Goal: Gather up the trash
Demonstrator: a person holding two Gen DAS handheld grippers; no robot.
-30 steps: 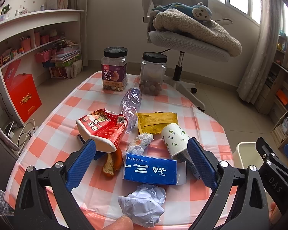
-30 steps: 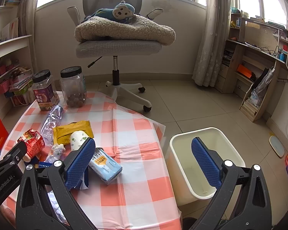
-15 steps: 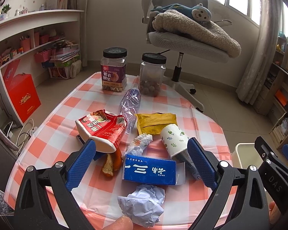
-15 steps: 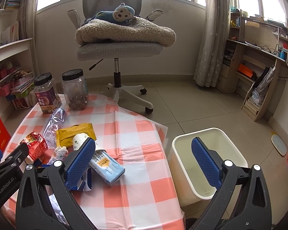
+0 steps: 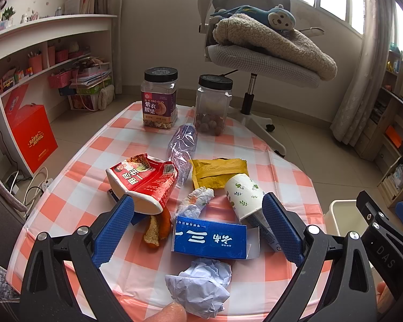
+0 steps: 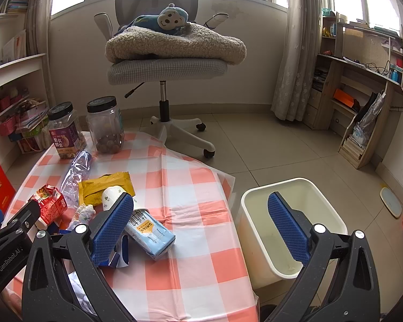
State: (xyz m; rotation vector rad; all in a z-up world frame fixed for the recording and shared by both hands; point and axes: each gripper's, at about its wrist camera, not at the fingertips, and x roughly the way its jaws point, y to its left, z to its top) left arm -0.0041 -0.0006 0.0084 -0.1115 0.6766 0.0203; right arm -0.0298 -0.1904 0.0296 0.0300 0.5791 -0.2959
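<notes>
Trash lies on the checked tablecloth point(image 5: 88, 166): a red noodle cup point(image 5: 145, 182), a crushed clear bottle point(image 5: 184, 147), a yellow wrapper point(image 5: 217, 171), a paper cup point(image 5: 245, 196), orange peel point(image 5: 157, 228), a blue box point(image 5: 211, 237), a crumpled paper ball point(image 5: 201, 284) and a light-blue milk carton point(image 6: 149, 232). My left gripper point(image 5: 198, 225) hangs open above the blue box, holding nothing. My right gripper point(image 6: 201, 225) is open and empty, over the table's right edge. A cream waste bin point(image 6: 292, 268) stands on the floor right of the table.
Two black-lidded jars point(image 5: 159, 98) point(image 5: 213, 104) stand at the table's far end. A swivel chair point(image 6: 166, 67) with a blanket and plush monkey sits behind. Shelves point(image 5: 40, 61) line the left wall, a red box point(image 5: 32, 134) on the floor. A fingertip point(image 5: 166, 312) shows at the bottom.
Both views have shifted slightly: the chair and jars sit a little differently in frame, and the right wrist camera has moved a bit rightward. No trash item has moved.
</notes>
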